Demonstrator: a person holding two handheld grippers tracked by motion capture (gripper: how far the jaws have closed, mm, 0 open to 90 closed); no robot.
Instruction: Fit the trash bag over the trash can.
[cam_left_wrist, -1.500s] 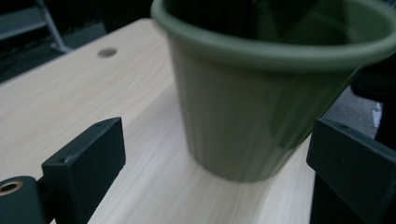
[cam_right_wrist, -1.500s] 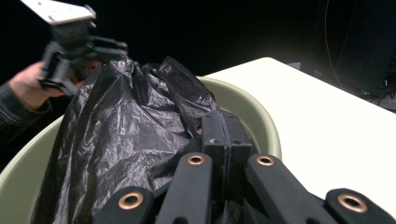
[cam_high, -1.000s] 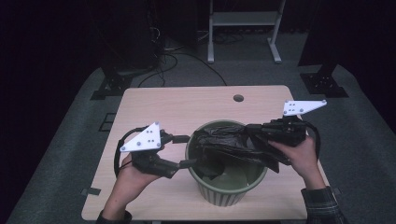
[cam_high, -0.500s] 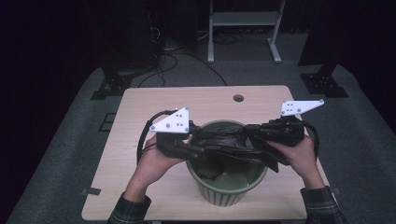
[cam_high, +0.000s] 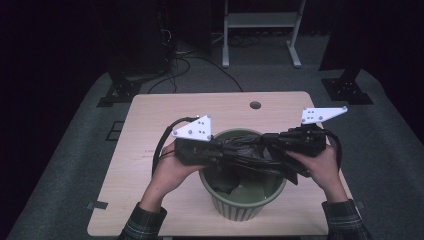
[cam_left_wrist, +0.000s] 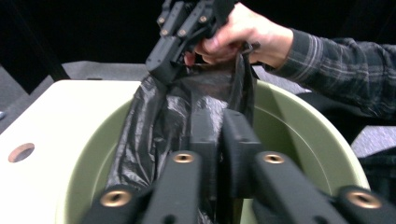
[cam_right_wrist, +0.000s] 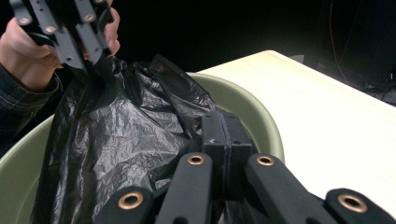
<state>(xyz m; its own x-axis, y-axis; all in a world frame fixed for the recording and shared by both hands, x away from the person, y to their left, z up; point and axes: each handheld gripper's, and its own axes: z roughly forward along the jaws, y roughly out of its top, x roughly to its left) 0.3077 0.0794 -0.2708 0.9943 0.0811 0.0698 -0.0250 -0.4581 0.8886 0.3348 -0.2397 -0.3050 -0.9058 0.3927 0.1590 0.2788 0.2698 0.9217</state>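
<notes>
The left gripper (cam_left_wrist: 219, 135) rises from six o'clock, its jaws having just been closing; they stand pressed together on a fold of the black bag (cam_left_wrist: 159, 121). The bag stretches from the jaws up toward twelve o'clock, over the green bin (cam_left_wrist: 299, 130). There the right gripper (cam_left_wrist: 161, 70) pinches its far edge, borne by a hand (cam_left_wrist: 243, 32) in a plaid sleeve (cam_left_wrist: 336, 70) at two o'clock. The table (cam_left_wrist: 46, 116) lies at nine o'clock, a hole (cam_left_wrist: 21, 152) in it.
</notes>
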